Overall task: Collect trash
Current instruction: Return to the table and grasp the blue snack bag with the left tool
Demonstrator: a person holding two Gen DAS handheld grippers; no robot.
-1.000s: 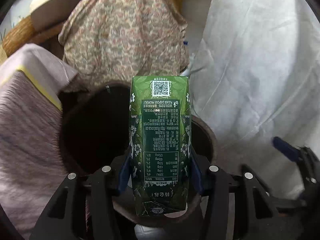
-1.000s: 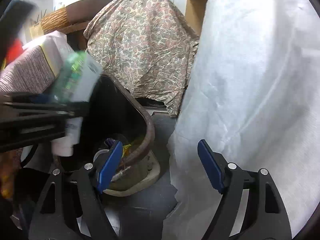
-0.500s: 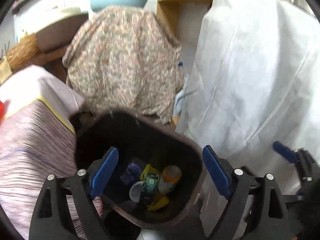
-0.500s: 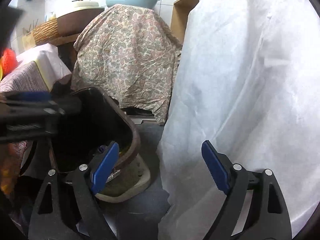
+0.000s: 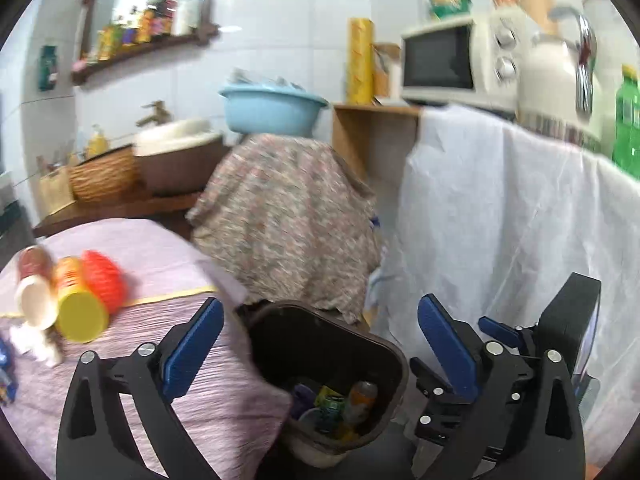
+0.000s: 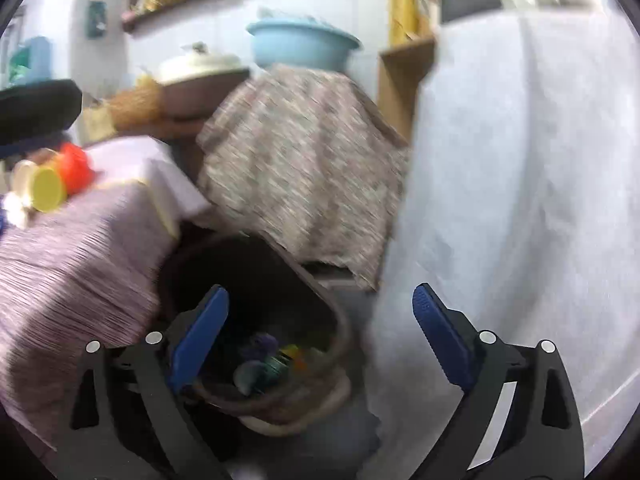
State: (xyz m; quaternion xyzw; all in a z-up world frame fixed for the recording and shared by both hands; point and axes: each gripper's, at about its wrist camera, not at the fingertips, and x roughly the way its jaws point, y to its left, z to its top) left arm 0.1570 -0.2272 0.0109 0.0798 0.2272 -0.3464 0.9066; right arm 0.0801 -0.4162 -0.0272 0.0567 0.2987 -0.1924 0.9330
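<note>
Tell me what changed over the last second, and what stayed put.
The left gripper let go of the green carton, which now lies in the brown bin among other trash, then opened wide and tilted up and back, bringing the table's yellow-lidded can and the shelves into view. The right gripper also lifted slightly. It stayed open and empty; the bin did not move.

We face a white tiled wall [image 5: 280, 20] carrying a dark wooden shelf [image 5: 148, 42] lined with small bottles. Below it, a wooden counter [image 5: 120, 206] holds a wicker basket [image 5: 102, 178] and a basin under a tap. A floral cloth [image 5: 288, 220] covers something topped by a blue bowl [image 5: 272, 106]. A microwave [image 5: 452, 60] sits on a wooden unit beside white sheeting [image 5: 500, 220].
</note>
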